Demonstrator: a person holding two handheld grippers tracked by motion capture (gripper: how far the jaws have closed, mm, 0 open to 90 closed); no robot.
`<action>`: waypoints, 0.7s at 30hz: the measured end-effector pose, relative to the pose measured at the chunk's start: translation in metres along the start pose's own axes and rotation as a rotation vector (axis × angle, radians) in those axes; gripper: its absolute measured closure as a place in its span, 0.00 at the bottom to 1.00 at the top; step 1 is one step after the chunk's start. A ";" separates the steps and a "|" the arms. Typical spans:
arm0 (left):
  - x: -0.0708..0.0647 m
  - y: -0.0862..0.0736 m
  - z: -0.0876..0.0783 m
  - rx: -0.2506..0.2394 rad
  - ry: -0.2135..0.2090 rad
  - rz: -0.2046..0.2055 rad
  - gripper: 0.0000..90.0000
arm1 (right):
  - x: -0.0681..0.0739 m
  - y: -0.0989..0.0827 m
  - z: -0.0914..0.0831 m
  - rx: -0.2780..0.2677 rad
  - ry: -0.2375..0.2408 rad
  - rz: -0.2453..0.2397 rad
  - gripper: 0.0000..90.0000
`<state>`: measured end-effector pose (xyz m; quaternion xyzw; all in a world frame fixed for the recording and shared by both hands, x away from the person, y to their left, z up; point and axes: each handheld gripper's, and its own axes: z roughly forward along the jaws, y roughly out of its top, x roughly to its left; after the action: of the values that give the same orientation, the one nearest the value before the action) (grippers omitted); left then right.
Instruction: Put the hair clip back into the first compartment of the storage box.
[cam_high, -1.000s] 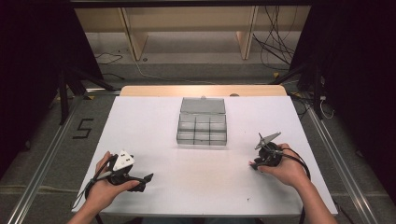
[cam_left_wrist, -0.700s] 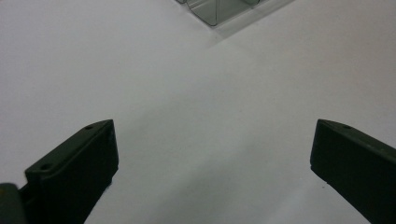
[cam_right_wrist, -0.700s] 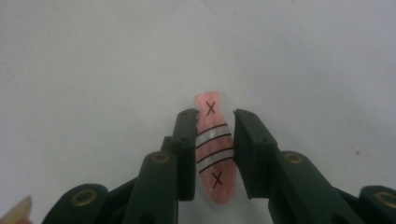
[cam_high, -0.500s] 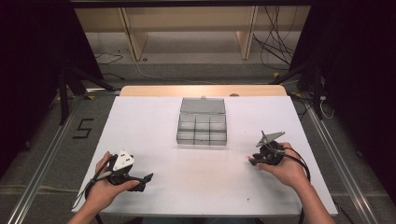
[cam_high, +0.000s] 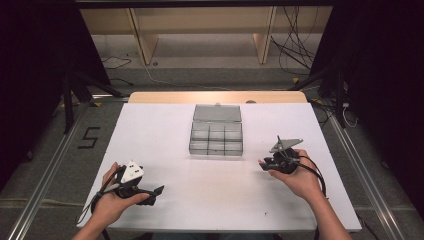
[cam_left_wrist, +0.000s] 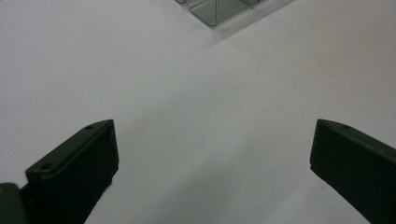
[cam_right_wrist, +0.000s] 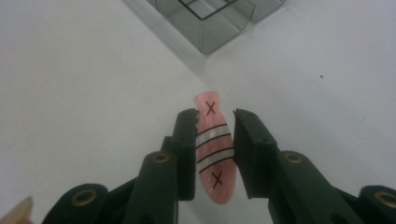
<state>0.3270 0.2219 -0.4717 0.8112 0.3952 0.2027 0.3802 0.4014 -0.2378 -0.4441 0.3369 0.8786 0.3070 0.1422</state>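
The right gripper (cam_right_wrist: 214, 140) has its jaws closed in on a small pink piece (cam_right_wrist: 213, 154), a flat, rounded sliver with pale bands, dark stripes and two crosses drawn on it. The jaws pinch it at the banded middle, so both ends stick out. From above, that right gripper (cam_high: 274, 162) sits at the right of the white table (cam_high: 150, 145), a little nearer than the clear compartment box (cam_high: 216, 137), whose lid stands open at the far side. The left gripper (cam_left_wrist: 212, 154) rests near the left front corner with its jaws spread wide and nothing between them.

What worries me is the grip itself. The piece looks slick and narrow, and it is held by its thin edges, so a small twist of the wrist could let it swivel or pop out onto the table. The box cells are small and the walls are clear, so I reckon a misjudged drop could land it on a divider or in the wrong cell.
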 end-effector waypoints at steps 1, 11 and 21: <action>0.000 0.000 0.000 0.004 -0.001 0.002 0.01 | 0.001 0.002 0.001 -0.015 -0.003 0.003 0.79; 0.000 0.000 0.000 0.002 -0.002 0.000 0.01 | 0.005 0.013 0.004 -0.062 -0.025 0.010 0.79; 0.000 0.000 0.000 0.001 -0.005 0.001 0.01 | 0.010 0.027 0.011 -0.121 -0.046 0.016 0.79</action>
<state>0.3269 0.2219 -0.4714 0.8122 0.3941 0.2007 0.3805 0.4125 -0.2103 -0.4362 0.3418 0.8522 0.3528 0.1802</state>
